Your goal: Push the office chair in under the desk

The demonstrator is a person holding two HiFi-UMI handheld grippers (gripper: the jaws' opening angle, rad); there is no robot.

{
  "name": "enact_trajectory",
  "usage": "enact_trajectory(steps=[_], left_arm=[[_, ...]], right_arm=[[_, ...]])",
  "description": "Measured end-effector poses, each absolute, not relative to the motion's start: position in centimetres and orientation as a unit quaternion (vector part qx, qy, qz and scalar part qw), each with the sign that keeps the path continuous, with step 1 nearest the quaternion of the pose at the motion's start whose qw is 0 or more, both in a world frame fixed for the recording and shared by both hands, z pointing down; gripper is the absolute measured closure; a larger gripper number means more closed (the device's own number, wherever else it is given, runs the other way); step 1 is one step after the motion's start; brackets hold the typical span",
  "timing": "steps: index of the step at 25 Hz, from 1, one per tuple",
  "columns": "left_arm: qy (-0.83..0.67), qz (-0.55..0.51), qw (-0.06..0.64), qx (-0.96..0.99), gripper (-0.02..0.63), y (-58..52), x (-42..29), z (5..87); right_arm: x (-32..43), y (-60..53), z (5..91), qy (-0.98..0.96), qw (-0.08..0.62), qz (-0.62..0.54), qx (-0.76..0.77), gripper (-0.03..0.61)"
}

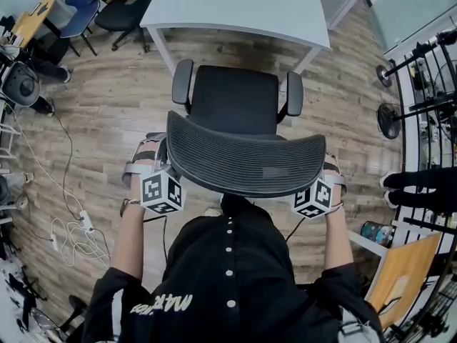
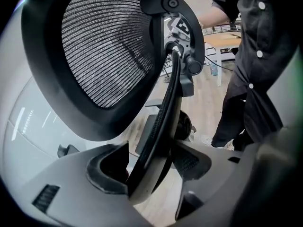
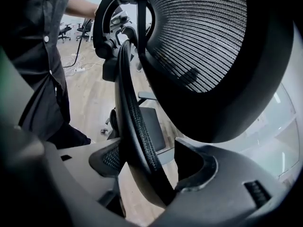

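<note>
A black mesh office chair (image 1: 234,98) stands facing the white desk (image 1: 235,6), its seat just short of the desk's near edge. Its curved headrest (image 1: 243,159) is right below me. My left gripper (image 1: 161,170) sits at the left side of the chair's back and my right gripper (image 1: 325,181) at the right side. In the left gripper view the backrest rim (image 2: 163,117) runs between the jaws of the left gripper (image 2: 149,167), pads against it. In the right gripper view the right gripper (image 3: 147,167) clamps the rim (image 3: 130,112) the same way.
A blue chair (image 1: 82,6) and a black one stand at the back left. Cables and a power strip (image 1: 71,227) lie on the wood floor at left. Stands and a fan (image 1: 389,120) crowd the right side, with a wooden chair (image 1: 403,277) at bottom right.
</note>
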State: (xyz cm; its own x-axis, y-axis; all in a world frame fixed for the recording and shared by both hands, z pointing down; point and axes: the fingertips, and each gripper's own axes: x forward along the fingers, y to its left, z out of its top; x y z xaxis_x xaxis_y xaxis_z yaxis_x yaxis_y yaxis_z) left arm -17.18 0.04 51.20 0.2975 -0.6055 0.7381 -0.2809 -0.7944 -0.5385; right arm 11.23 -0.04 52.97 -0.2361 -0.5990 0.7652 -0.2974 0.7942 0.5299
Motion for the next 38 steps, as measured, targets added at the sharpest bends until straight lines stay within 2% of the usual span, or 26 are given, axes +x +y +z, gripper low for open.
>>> enact_trajectory(steps=[38], left_arm=[[0.301, -0.52, 0.158, -0.784, 0.308, -10.7, -16.3, 51.3]], right_arm=[[12.0, -11.4, 52.9, -0.778, 0.536, -0.153, 0.289, 0.261]])
